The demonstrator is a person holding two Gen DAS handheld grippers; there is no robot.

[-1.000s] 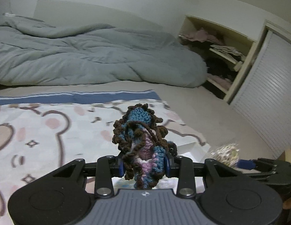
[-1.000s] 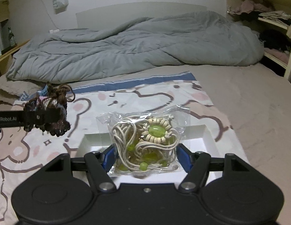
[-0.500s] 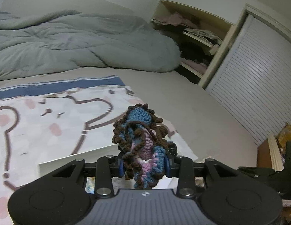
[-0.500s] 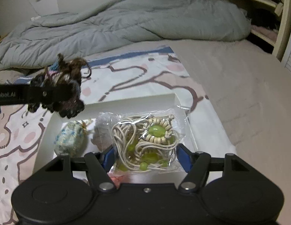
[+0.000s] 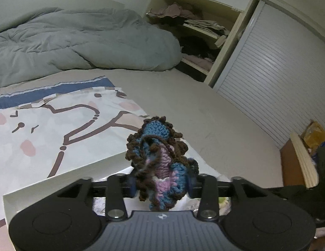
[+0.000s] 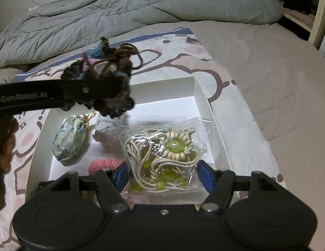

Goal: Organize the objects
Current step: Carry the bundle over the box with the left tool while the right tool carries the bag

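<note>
A brown, blue and pink crochet piece stands between the pads of my left gripper. Its jaws are opening and the piece is still caught between them. In the right wrist view that crochet piece hangs over the far left part of the white box. My right gripper is shut on a clear bag of cream cord and green beads, low over the box's near right part. In the box lie a blue-and-white pouch, a pink crochet item and a pale wrapped item.
The box sits on a bear-print sheet on a bed, with a grey duvet behind. An open shelf with clothes and a slatted door stand to the right. A person's hand shows at the left edge.
My left gripper has carried the crochet piece to the right and down over the box, and its pads have spread slightly. My right gripper has sunk toward the box with the bag.
</note>
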